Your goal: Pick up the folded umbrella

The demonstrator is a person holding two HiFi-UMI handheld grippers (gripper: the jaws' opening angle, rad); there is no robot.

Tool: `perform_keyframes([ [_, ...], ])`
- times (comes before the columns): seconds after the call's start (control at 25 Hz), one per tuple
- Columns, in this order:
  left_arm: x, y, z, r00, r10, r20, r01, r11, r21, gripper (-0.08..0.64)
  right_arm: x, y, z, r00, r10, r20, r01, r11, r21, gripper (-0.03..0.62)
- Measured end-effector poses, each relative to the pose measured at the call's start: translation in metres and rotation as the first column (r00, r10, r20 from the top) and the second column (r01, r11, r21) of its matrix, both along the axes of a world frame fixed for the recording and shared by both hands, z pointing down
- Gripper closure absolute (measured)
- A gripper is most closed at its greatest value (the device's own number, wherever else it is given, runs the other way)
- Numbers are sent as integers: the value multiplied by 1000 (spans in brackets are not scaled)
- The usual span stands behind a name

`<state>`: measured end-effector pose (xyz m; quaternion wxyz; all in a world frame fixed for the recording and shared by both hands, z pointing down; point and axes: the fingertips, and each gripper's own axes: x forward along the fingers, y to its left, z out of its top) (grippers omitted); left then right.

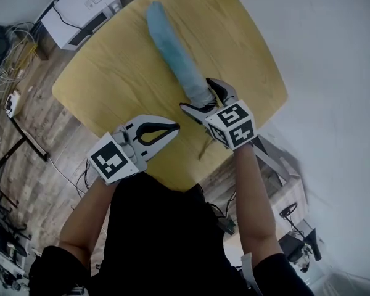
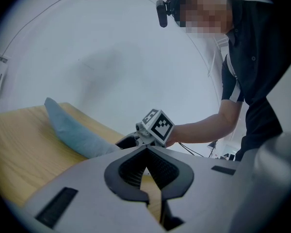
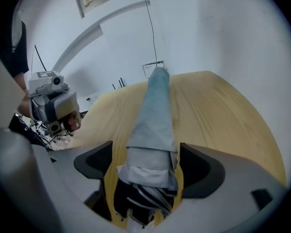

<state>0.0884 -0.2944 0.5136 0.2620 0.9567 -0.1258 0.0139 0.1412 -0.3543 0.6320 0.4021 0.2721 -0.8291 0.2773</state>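
The folded umbrella (image 1: 172, 51) in its pale blue sleeve lies lengthwise on the yellow wooden table (image 1: 111, 79), with its dark handle end nearest me. My right gripper (image 1: 202, 97) points down at that near end. It is open, one jaw on each side of the umbrella (image 3: 155, 110), and a little room shows beside each pad. My left gripper (image 1: 172, 128) hovers level over the table's front edge, left of the umbrella (image 2: 72, 132). Its jaws (image 2: 146, 148) are shut with nothing between them. The right gripper's marker cube (image 2: 156, 124) shows just beyond them.
A white machine (image 1: 80, 8) stands on the wooden floor beyond the table's far left corner. Cables (image 1: 6, 60) lie on the floor at left. The table's front edge (image 1: 185, 180) is right under my hands. A white wall runs along the right.
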Motion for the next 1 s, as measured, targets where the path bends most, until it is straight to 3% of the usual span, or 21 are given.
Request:
perform_keyframes([
  [0.24,-1,2,0,1000,2,-6,-2,1000,-5,552,-1,-3,16,998,-3,-62,0,999,-49,195],
  [0.76,-12,6,1,1000,-6,-11,6,1000,3,552,3,-7,20,987,-24,-160,22,1000,-17,199],
  [0.88,-13,7,1,1000,-11,-13,10,1000,-4,552,6,-6,19,988,-7,-154,5,1000,-15,266],
  [1.0,-12,11,2,1000,3,-1,-3,1000,5,552,9,-5,18,989,13,-150,-16,1000,-20,282],
])
